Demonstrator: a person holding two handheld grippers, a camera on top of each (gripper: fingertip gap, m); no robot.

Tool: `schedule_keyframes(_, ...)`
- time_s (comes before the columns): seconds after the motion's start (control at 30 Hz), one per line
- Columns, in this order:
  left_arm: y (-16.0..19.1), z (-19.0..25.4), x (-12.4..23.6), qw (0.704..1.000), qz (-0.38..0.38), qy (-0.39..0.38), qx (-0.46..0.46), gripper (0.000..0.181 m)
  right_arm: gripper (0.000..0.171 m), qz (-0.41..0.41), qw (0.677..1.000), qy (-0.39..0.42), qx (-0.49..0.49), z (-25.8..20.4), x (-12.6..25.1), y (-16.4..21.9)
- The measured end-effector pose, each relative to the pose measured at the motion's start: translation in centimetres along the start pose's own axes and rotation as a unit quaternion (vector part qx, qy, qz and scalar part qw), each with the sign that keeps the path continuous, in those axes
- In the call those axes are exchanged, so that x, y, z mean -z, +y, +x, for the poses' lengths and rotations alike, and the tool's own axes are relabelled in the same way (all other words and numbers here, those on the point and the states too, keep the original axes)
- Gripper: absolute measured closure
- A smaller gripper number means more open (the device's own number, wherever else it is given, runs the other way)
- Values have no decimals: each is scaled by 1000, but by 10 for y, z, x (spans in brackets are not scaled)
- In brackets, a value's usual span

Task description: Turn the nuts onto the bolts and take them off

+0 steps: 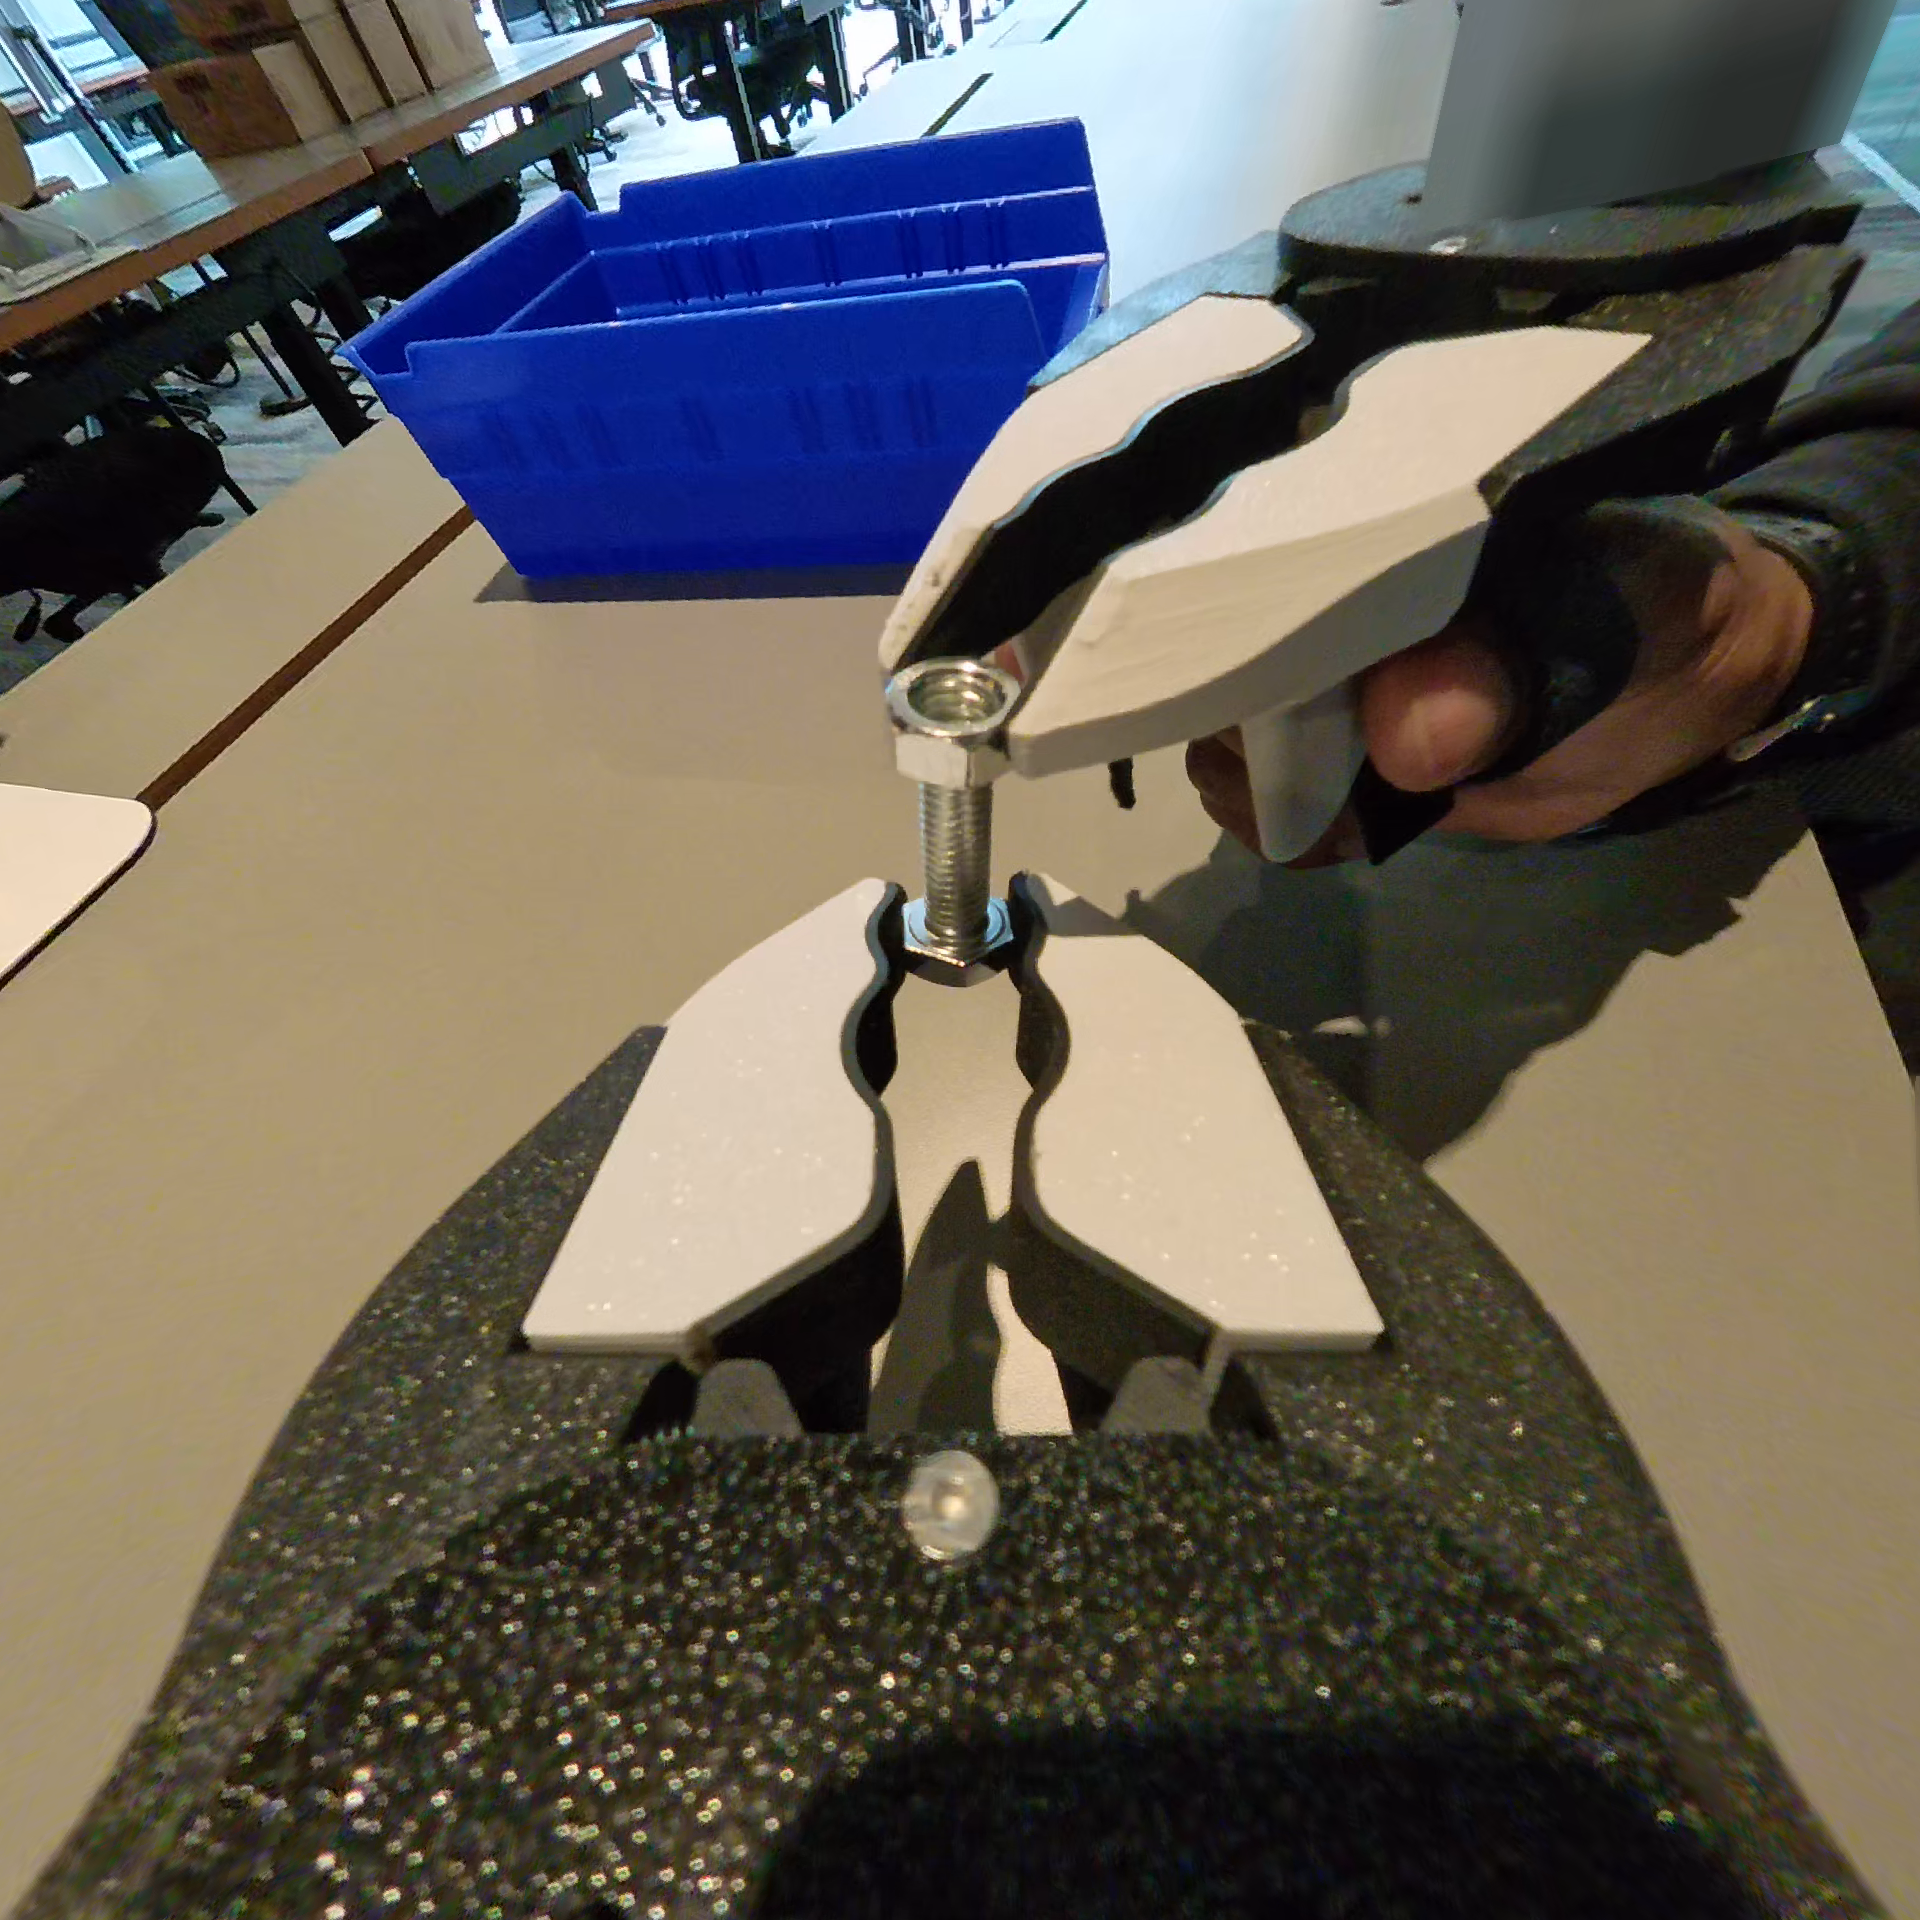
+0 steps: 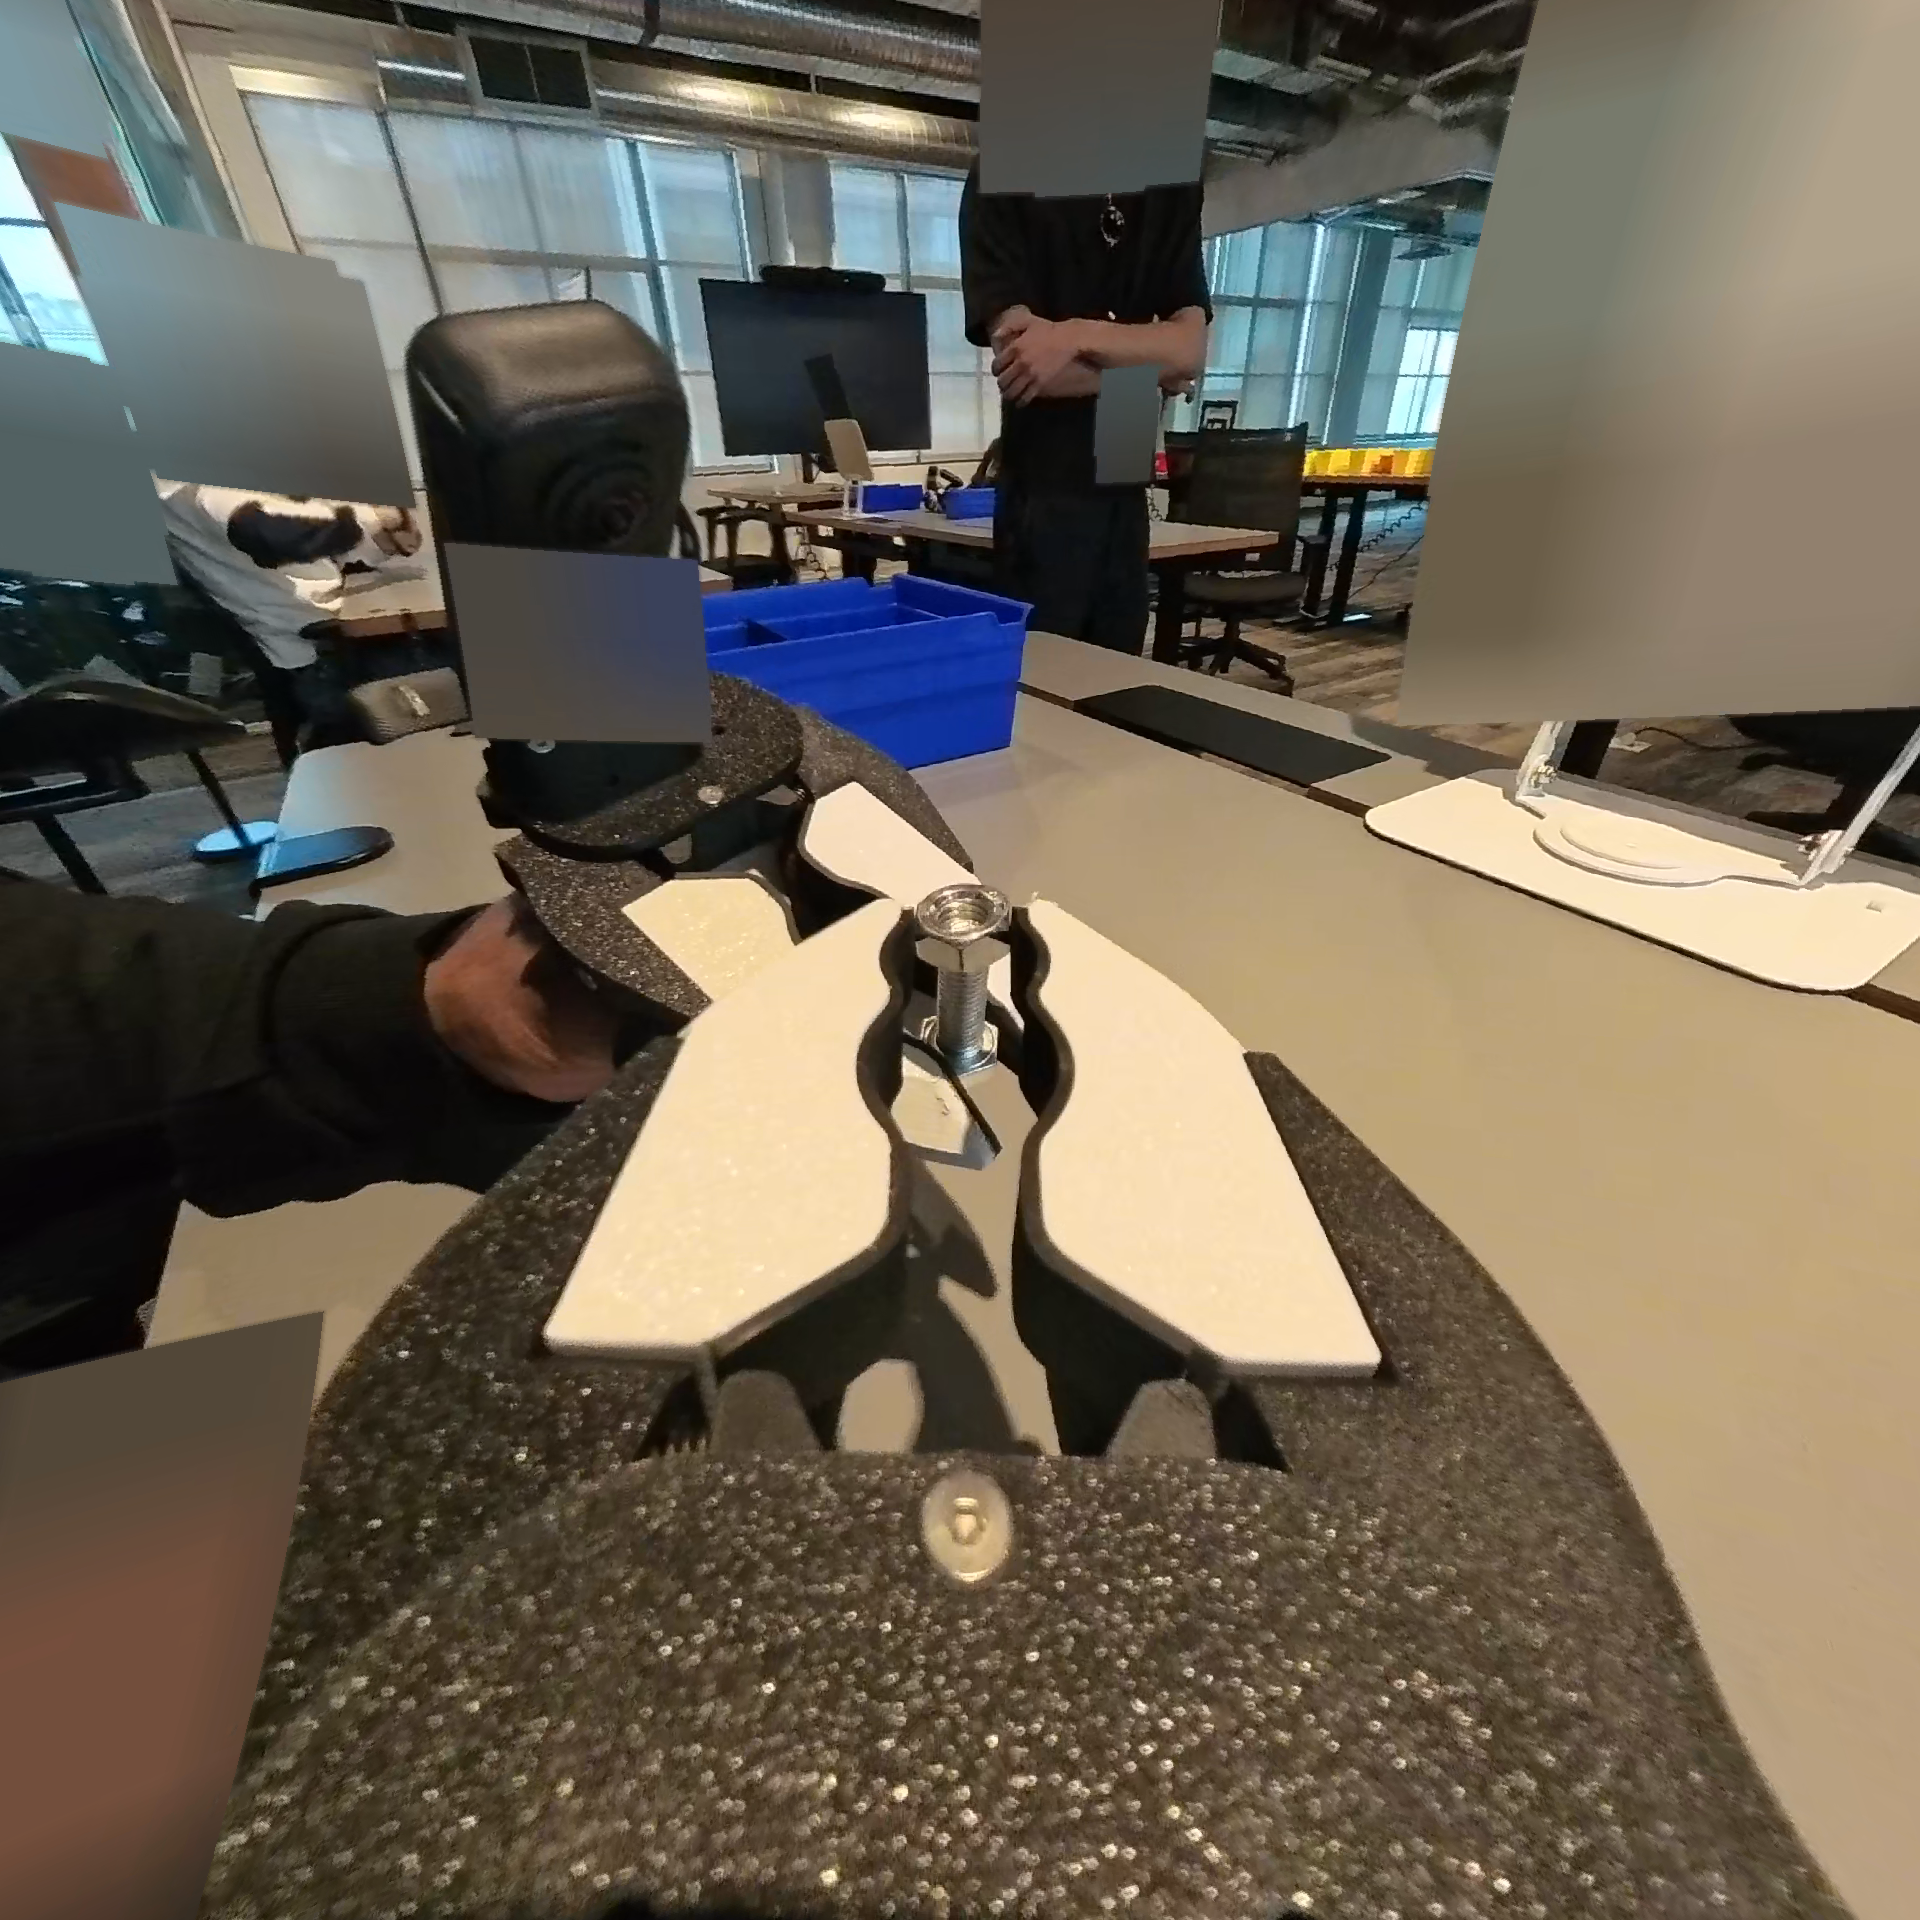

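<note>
A silver bolt (image 1: 954,852) stands upright above the grey table (image 1: 520,831), hex head down. My left gripper (image 1: 954,940) is shut on the bolt's head. A silver hex nut (image 1: 951,722) sits on the top end of the thread, and its bore shows hollow from above. The right gripper (image 1: 961,707) comes in from the upper right and is shut on the nut. In the right wrist view, my right gripper (image 2: 963,914) clamps the nut (image 2: 963,925) over the bolt (image 2: 961,1003). The left gripper's fingers (image 2: 707,914) reach in from the left below it.
A blue divided bin (image 1: 727,416) stands on the table behind the bolt; it also shows in the right wrist view (image 2: 873,665). A white stand base (image 2: 1662,894) lies at the right. A person (image 2: 1081,416) stands beyond the table. A white board (image 1: 52,862) lies at the left edge. My right fingertips sit around 5 centimeters from my left ones.
</note>
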State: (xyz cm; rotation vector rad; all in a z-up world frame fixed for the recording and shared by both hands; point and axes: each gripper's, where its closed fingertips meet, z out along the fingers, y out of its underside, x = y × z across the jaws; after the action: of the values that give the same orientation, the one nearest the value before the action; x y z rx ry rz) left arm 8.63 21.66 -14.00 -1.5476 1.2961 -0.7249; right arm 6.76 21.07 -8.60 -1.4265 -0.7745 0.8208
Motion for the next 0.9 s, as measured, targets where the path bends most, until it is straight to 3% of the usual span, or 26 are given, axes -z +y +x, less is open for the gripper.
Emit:
schedule_keyframes(0.2,0,0,0,1000,-2,-2,-2,163,154,0,1000,-7,-18,1,0,0)
schedule_keyframes(0.6,5,-5,-3,998,-29,-47,-15,163,154,6,996,78,-32,6,2,5)
schedule_keyframes(0.9,1,-1,-2,1000,-12,-21,-2,163,154,35,997,29,-70,4,2,2)
